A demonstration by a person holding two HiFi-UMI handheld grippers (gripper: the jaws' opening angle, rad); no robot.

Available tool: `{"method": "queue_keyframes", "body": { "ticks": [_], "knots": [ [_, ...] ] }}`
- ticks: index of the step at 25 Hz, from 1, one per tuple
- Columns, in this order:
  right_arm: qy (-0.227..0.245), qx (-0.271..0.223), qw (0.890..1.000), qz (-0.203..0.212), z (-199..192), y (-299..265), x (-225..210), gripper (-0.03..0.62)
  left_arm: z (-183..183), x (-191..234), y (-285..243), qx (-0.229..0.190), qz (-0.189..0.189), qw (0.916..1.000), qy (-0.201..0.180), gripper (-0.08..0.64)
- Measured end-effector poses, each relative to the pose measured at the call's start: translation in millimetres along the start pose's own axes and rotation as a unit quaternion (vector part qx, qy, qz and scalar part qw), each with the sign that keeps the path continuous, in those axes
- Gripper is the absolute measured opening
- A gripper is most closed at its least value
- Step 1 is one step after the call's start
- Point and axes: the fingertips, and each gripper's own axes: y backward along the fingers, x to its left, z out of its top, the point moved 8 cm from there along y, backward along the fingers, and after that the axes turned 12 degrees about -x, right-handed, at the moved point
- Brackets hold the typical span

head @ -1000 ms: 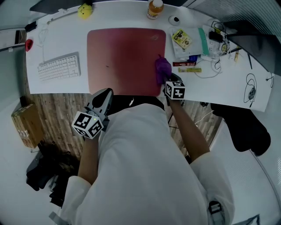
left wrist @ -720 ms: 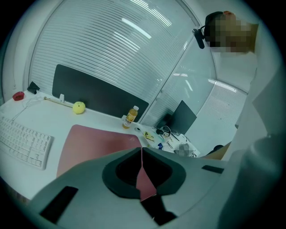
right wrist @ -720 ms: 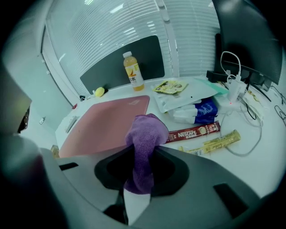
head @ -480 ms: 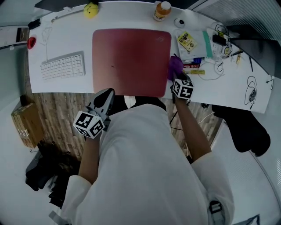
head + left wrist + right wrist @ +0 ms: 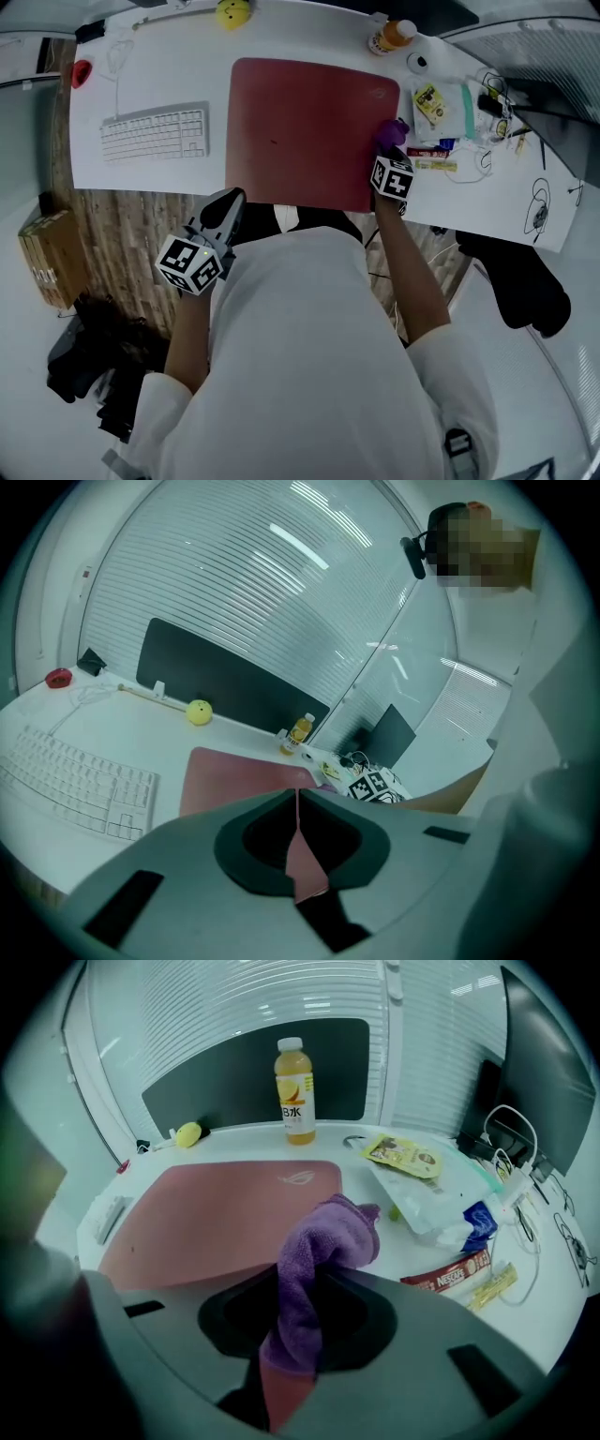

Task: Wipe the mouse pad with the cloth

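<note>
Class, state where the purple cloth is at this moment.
Head view, right side: the cloth is clamped in the right tool at the mouse pad's right edge, near the sachets.

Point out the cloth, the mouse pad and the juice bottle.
cloth (image 5: 328, 1237): right gripper view, on its bunched purple end.
mouse pad (image 5: 305, 131): head view, on its bare red middle.
juice bottle (image 5: 295, 1096): right gripper view, on its body.

The cloth (image 5: 319, 1241) is soft, fuzzy purple fabric; the mouse pad (image 5: 309, 122) is smooth, matt red; the desk (image 5: 169, 75) is smooth white; the floor (image 5: 122, 244) shows grained wood planks; the bottle (image 5: 294, 1091) is clear, glossy plastic.
</note>
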Motion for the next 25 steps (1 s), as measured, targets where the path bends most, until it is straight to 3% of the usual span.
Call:
{"method": "queue_keyframes", "body": {
  "ticks": [12, 25],
  "knots": [
    [0.03, 0.015, 0.999, -0.002, 19, -22, 74, 0.11, 17, 55, 25, -0.012, -0.003, 0.9997, 0.02, 0.025],
    [0.064, 0.02, 0.996, 0.053, 35, -41, 173, 0.11, 29, 97, 37, -0.022, 0.0, 0.9991, 0.037, 0.025]
  ]
}}
